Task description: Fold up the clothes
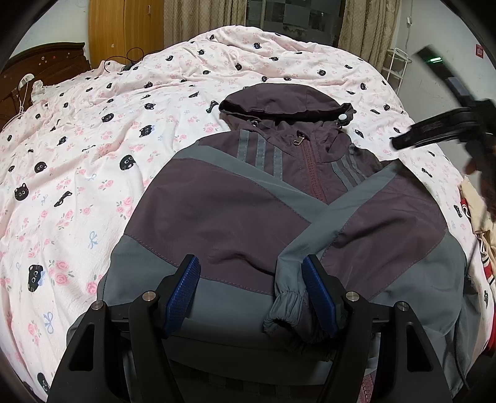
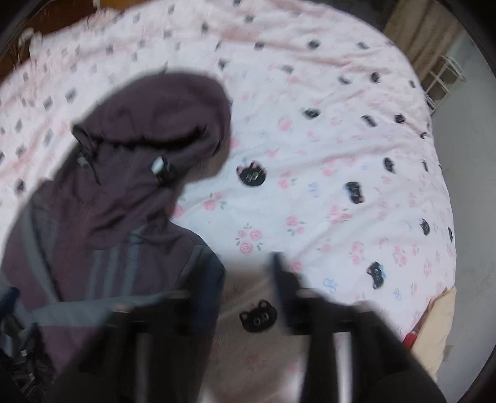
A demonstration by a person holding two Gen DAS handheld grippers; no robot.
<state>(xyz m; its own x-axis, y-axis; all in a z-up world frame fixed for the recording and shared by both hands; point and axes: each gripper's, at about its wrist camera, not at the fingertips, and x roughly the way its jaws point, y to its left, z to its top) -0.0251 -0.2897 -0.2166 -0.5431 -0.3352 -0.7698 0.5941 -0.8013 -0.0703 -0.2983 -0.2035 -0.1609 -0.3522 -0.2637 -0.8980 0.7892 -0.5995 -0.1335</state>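
Jacket [image 1: 248,198] flat on bedspread [image 1: 77,186], hood at far end, zipper up, both sleeves crossed over chest. Sleeve stage judged complete; lengthwise fold of body due next. Left gripper [image 1: 251,291] wide apart over near hem, right-sleeve cuff [image 1: 285,307] lying between pads, not pinched. Right gripper [image 2: 248,297] blurred, apart, empty, beside right shoulder. Next: pinch hem corners, carry toward hood.

Wooden wardrobe [image 1: 124,31], beige curtains [image 1: 204,21], bed [image 1: 77,155]
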